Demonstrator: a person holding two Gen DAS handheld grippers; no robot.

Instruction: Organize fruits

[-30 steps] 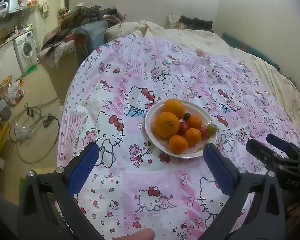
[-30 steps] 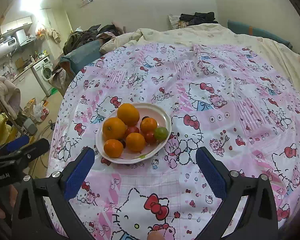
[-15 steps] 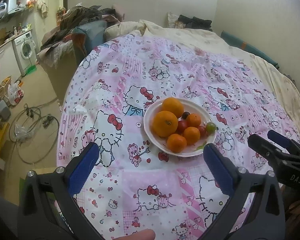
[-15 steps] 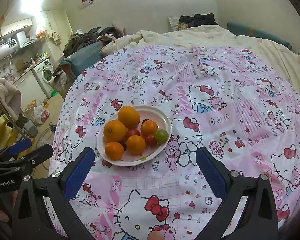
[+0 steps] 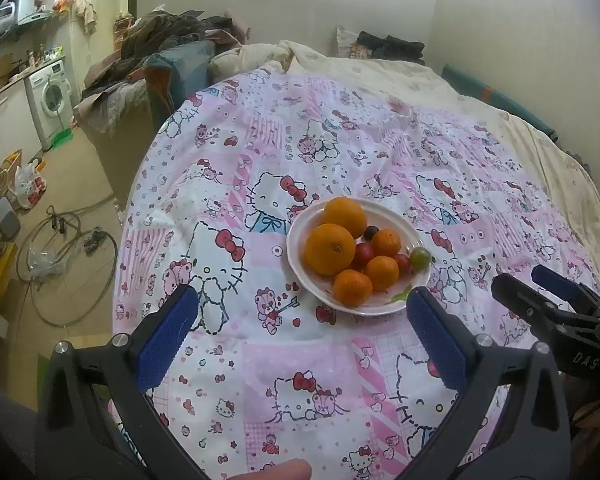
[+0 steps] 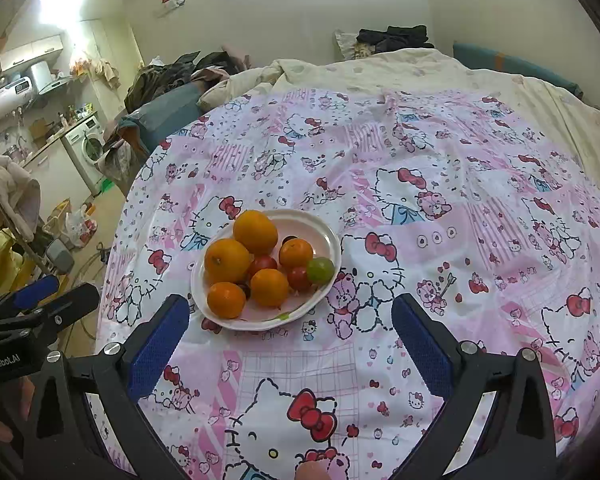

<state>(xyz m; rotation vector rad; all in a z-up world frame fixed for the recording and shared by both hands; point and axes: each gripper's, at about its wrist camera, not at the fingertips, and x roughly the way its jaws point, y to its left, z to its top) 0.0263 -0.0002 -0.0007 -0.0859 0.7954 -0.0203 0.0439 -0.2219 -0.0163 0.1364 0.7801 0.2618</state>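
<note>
The shallow white ceramic plate (image 6: pixel 328 236) carries a piled load, so several pieces are partly masked: a small dark round fruit (image 5: pixel 371 232) shows only as a sliver behind the oranges, and a second dark one at the pile's base is too hidden to identify. Countable in the plate are two large oranges (image 6: pixel 256 232), three smaller tangerines (image 6: pixel 269 287), at least two red cherry tomatoes (image 6: pixel 299 277) and one green grape-like fruit (image 6: pixel 320 270) against the right rim. The plate sits on the pink cartoon-cat printed bedsheet (image 6: pixel 440 200). My left gripper (image 5: pixel 302 312) stands wide, holding nothing, short of the plate. My right gripper (image 6: pixel 290 322) likewise gapes empty, the plate just beyond its left finger.
</note>
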